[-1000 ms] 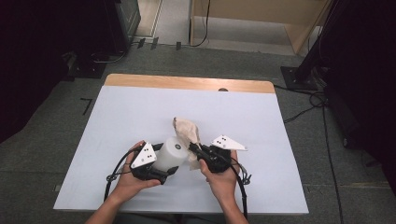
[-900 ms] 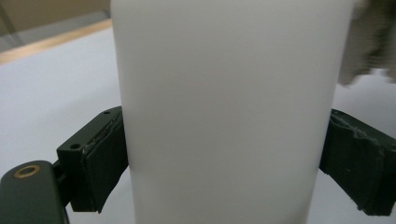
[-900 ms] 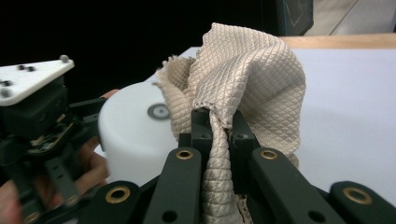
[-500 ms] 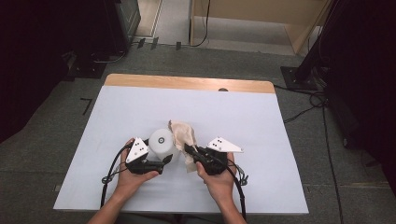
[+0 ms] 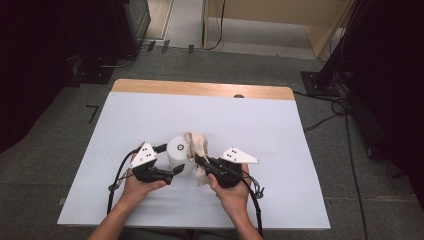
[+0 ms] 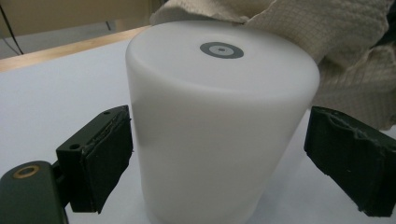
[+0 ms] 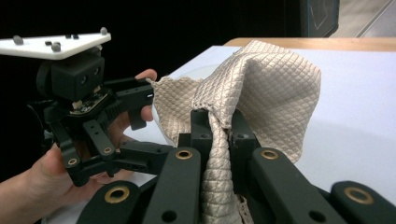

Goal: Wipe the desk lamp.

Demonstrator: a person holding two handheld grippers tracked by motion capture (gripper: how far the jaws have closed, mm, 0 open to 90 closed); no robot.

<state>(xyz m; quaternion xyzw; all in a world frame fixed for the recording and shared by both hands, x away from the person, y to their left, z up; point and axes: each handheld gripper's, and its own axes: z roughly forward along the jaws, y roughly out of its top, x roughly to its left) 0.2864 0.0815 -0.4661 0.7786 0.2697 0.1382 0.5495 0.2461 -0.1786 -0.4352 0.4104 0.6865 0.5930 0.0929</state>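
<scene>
Cloth [image 5: 196, 150] now against white cup [image 5: 178, 152]

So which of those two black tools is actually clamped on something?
The right tool: its jaws are shut on the beige quilted cloth. The left tool only straddles the white plastic cylinder, gaps showing.

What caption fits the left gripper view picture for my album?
A white cylinder stands on the table between the left claw and its open jaws, with a beige cloth draped behind it.

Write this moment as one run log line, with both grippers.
left gripper: open around white cylinder | right gripper: shut on beige cloth | cloth against cylinder top | on white table
</scene>
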